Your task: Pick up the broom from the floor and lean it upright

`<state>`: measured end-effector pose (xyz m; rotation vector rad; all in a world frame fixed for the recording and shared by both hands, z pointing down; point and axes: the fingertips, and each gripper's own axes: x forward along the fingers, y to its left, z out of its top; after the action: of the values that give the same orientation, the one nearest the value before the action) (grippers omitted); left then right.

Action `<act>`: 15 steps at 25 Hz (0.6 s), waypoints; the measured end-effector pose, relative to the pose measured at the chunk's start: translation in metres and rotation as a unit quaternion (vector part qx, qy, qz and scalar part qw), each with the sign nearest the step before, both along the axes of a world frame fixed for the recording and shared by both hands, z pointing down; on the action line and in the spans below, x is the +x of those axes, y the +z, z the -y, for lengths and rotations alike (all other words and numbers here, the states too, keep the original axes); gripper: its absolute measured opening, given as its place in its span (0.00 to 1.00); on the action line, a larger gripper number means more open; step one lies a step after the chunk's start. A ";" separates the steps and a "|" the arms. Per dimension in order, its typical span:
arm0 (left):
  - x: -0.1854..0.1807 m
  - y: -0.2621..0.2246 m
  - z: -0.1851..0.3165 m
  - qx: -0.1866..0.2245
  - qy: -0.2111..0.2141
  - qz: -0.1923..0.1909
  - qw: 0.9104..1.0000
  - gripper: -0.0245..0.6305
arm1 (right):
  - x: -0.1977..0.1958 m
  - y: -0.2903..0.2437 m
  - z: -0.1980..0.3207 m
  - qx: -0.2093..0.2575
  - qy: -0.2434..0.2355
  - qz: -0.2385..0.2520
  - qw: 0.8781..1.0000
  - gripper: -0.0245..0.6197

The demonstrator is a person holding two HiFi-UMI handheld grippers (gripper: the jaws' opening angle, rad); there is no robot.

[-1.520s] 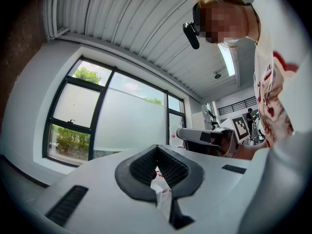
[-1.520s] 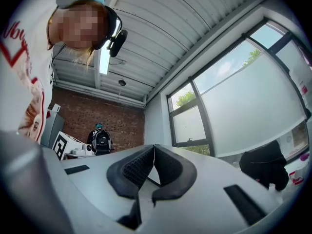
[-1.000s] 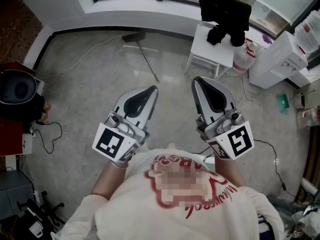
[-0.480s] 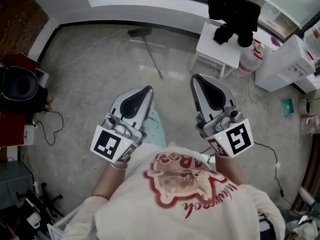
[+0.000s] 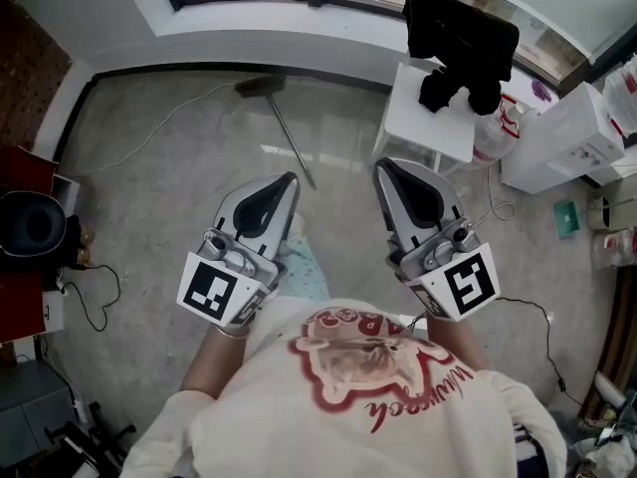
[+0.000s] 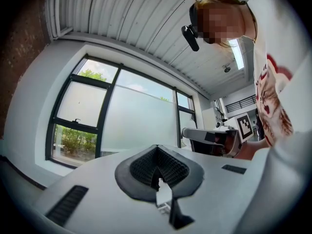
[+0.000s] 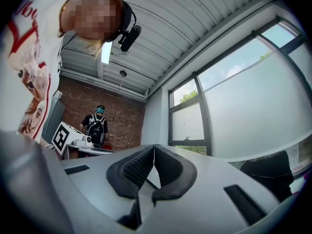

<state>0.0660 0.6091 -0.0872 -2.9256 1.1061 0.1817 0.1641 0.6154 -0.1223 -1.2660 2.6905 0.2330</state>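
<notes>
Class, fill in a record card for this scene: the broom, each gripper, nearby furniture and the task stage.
Broom: the broom lies flat on the floor, its head towards the window wall.
Left gripper: the left gripper has its jaws together and holds nothing.
Right gripper: the right gripper has its jaws together and holds nothing.
Nearby: a white stool stands right of the broom handle, with a black bundle on it.
Task stage: the broom is not yet picked up.

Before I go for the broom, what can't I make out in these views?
- Broom: absent from both gripper views, which look upward at windows.
- Broom head: head view, too small for detail.
- Black heap on white stool: head view, too dark to identify.
</notes>
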 end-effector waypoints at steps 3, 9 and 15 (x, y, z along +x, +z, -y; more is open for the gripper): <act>-0.013 -0.006 0.069 0.012 0.011 0.003 1.000 0.06 | -0.014 -0.003 0.062 0.008 0.011 -0.008 1.000 0.08; -0.037 -0.027 0.195 0.025 0.037 0.004 0.999 0.06 | -0.035 -0.027 0.178 0.021 0.040 0.003 0.999 0.08; -0.051 -0.023 0.278 0.019 0.049 0.011 0.999 0.06 | -0.053 -0.030 0.259 0.027 0.049 0.016 0.998 0.08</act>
<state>0.0145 0.3307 -0.1106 -2.9424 0.9475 0.1682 0.1114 0.3560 -0.1518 -1.3749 2.5817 0.2920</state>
